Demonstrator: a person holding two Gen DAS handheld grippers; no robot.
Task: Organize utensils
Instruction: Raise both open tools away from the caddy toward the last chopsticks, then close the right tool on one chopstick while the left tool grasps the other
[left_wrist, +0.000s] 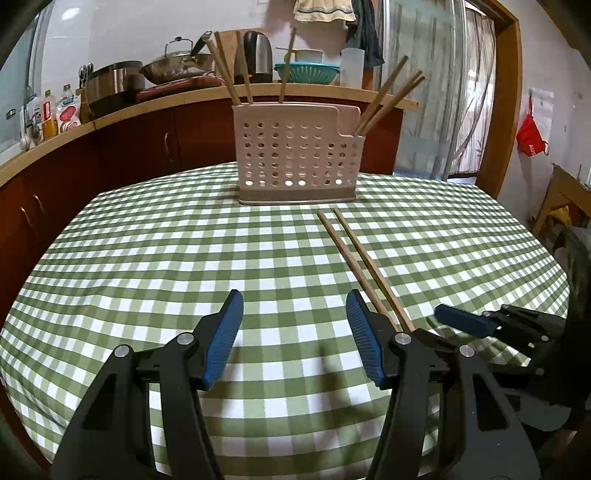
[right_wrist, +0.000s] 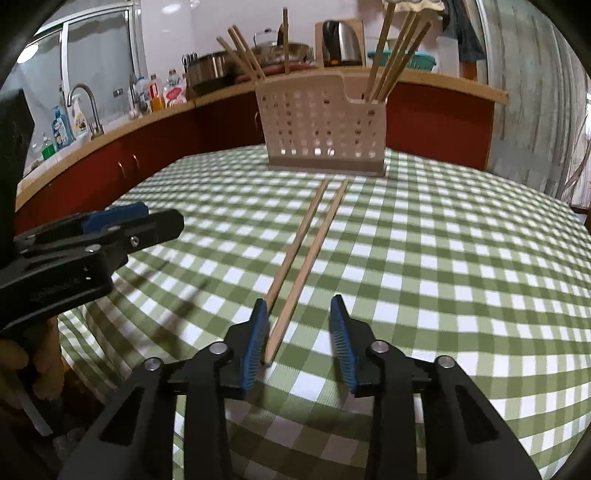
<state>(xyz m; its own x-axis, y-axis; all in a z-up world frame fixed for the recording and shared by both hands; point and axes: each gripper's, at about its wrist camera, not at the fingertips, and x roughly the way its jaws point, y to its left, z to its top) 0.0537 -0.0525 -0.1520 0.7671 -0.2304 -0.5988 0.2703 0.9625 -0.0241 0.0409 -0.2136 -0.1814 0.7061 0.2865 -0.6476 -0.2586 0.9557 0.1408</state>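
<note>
Two wooden chopsticks (left_wrist: 360, 260) lie side by side on the green checked tablecloth (left_wrist: 147, 258), pointing toward a beige perforated utensil holder (left_wrist: 297, 158) that holds several upright chopsticks. My left gripper (left_wrist: 294, 317) is open and empty, left of the chopsticks' near ends. In the right wrist view the chopsticks (right_wrist: 308, 243) run from the holder (right_wrist: 323, 127) down between my right gripper's (right_wrist: 298, 325) open fingers, close to the left pad (right_wrist: 255, 339). The right gripper's blue pad also shows in the left wrist view (left_wrist: 461, 319), and the left gripper in the right wrist view (right_wrist: 110, 229).
A wooden counter (left_wrist: 110, 110) with red cabinets curves behind the table, carrying pots, a kettle (left_wrist: 258, 55), bottles and a teal colander (left_wrist: 306, 72). A sink tap (right_wrist: 86, 107) stands at far left. The round table's edge drops off near me.
</note>
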